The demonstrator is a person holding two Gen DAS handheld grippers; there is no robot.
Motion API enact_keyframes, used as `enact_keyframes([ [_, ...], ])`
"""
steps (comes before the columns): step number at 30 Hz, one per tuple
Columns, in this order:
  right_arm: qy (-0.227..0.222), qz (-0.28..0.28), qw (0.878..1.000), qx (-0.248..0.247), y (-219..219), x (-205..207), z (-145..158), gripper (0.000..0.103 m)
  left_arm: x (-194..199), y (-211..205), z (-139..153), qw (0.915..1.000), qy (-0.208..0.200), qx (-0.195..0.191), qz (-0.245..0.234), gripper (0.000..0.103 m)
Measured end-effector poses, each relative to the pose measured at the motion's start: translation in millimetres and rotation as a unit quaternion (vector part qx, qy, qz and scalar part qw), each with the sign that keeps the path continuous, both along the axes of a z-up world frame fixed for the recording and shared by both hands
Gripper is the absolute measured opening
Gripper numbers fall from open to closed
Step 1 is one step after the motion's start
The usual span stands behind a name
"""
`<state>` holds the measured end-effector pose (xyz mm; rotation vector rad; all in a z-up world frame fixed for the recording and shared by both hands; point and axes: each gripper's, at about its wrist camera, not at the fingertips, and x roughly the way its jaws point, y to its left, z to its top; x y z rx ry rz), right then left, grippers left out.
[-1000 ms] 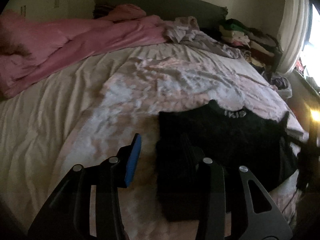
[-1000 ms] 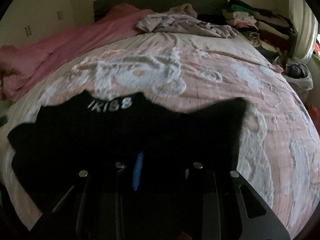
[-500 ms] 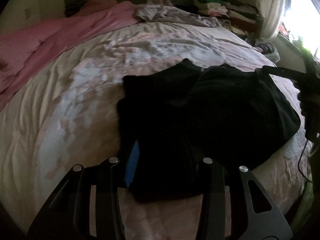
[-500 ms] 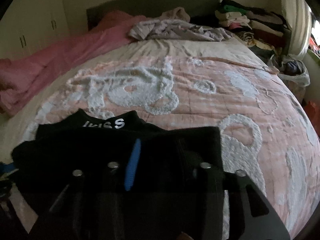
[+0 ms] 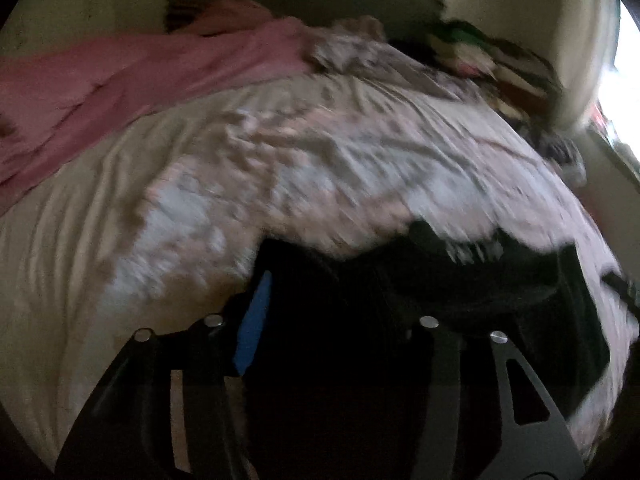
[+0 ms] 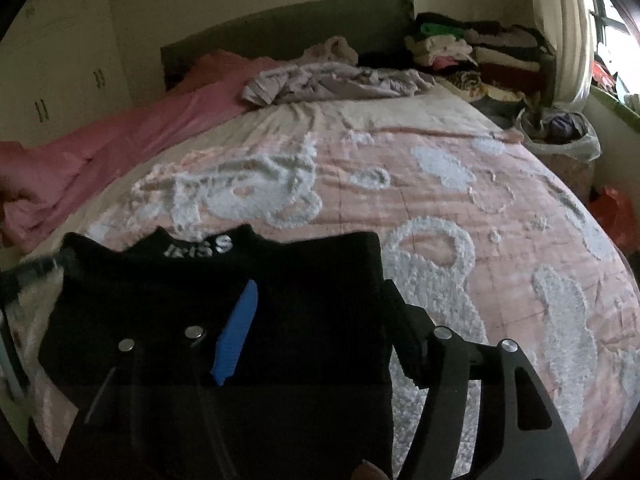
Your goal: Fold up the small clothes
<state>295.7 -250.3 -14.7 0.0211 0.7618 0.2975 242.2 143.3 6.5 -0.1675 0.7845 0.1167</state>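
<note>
A small black top (image 6: 280, 312) with white letters at the collar lies on the pink and white bedspread (image 6: 460, 208) near the bed's front edge. Its right side is folded over the middle. My right gripper (image 6: 316, 316) is open just above the folded part, jaws wide apart, holding nothing. In the blurred left wrist view the black top (image 5: 440, 280) lies ahead and to the right. My left gripper (image 5: 324, 304) is open over the top's left edge, with dark cloth between the jaws; I cannot tell if it touches.
A pink duvet (image 6: 120, 148) lies along the bed's left side. A crumpled grey garment (image 6: 332, 80) sits near the headboard. Stacked clothes (image 6: 480, 56) stand at the back right. A bag (image 6: 568, 136) and window are at the right.
My right gripper has opened and let go of the top's right side, which now lies folded over. My left gripper swung back toward the top's left edge.
</note>
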Motion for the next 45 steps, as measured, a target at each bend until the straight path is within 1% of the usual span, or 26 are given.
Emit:
enact_keyframes([
  [3, 0.007, -0.008, 1.0, -0.009, -3, 6, -9, 0.062, -1, 21, 5, 0.9995, -0.006, -0.003, 0.03, 0.044],
  [5, 0.011, -0.018, 1.0, -0.012, -8, 10, -13, 0.062, -7, 31, 1, 0.9991, 0.001, -0.008, 0.042, 0.045],
  [8, 0.017, -0.029, 0.999, -0.018, -12, 16, -18, 0.064, -10, 38, -14, 0.9985, 0.02, -0.019, 0.046, 0.046],
  [9, 0.02, -0.032, 0.999, -0.019, -13, 18, -20, 0.064, -10, 38, -22, 0.9982, 0.032, -0.023, 0.045, 0.046],
  [12, 0.029, -0.037, 0.999, -0.022, -15, 23, -27, 0.064, -11, 34, -39, 0.997, 0.051, -0.047, 0.034, 0.046],
  [15, 0.041, -0.035, 0.998, -0.013, -16, 29, -32, 0.064, -11, 26, -44, 0.9973, 0.047, -0.045, 0.034, 0.045],
  [16, 0.043, -0.033, 0.998, -0.01, -15, 30, -33, 0.064, -10, 23, -45, 0.9974, 0.047, -0.044, 0.032, 0.044],
  [18, 0.044, -0.025, 0.999, -0.01, -12, 32, -35, 0.063, -8, 17, -46, 0.9977, 0.046, -0.043, 0.026, 0.03],
  [19, 0.044, -0.022, 0.999, -0.012, -10, 32, -36, 0.063, -7, 15, -46, 0.998, 0.045, -0.037, 0.023, 0.026],
  [20, 0.044, -0.019, 0.999, -0.013, -8, 33, -37, 0.056, -7, 11, -46, 0.9985, 0.044, -0.026, 0.021, 0.019],
  [21, 0.048, -0.014, 0.999, -0.014, -7, 34, -40, 0.041, -7, 9, -46, 0.9986, 0.044, -0.019, 0.021, 0.009],
  [22, 0.052, -0.011, 0.999, -0.012, -6, 35, -41, 0.034, -7, 7, -45, 0.9988, 0.042, -0.012, 0.021, 0.006],
  [23, 0.05, -0.01, 0.999, -0.007, -6, 34, -40, 0.021, -8, 6, -44, 0.999, 0.039, -0.008, 0.021, 0.004],
  [24, 0.042, -0.009, 0.999, -0.005, -6, 32, -37, 0.01, -10, 6, -41, 0.9993, 0.031, -0.007, 0.021, 0.004],
  [25, 0.036, -0.008, 0.999, -0.006, -6, 30, -34, 0.009, -12, 6, -37, 0.9995, 0.021, -0.013, 0.02, 0.003],
  [26, 0.025, -0.007, 1.0, -0.005, -6, 28, -28, 0.008, -16, 8, -30, 0.9996, 0.004, -0.017, 0.021, 0.003],
  [29, -0.005, -0.013, 1.0, 0.012, -13, 23, -13, 0.008, -21, 8, -12, 0.9993, -0.026, -0.018, 0.021, 0.003],
  [31, -0.023, -0.014, 1.0, 0.016, -15, 21, -5, 0.008, -21, 7, -1, 0.9989, -0.04, -0.012, 0.02, 0.003],
  [33, -0.032, -0.018, 0.999, 0.007, -15, 22, -4, 0.008, -19, 5, 5, 0.9983, -0.053, 0.004, 0.023, 0.003],
  [36, -0.021, -0.027, 0.999, -0.001, -16, 27, -12, 0.008, -13, 5, -2, 0.9983, -0.042, 0.023, 0.033, 0.003],
  [38, -0.002, -0.032, 0.999, -0.004, -17, 32, -21, 0.008, -6, 5, -17, 0.9986, -0.017, 0.033, 0.039, 0.004],
  [42, 0.029, -0.039, 0.999, -0.021, -15, 40, -39, 0.009, 0, 7, -45, 0.998, 0.025, 0.036, 0.046, 0.005],
  [45, 0.041, -0.05, 0.997, -0.029, -18, 43, -45, 0.012, -2, 10, -52, 0.9977, 0.03, 0.035, 0.049, 0.01],
])
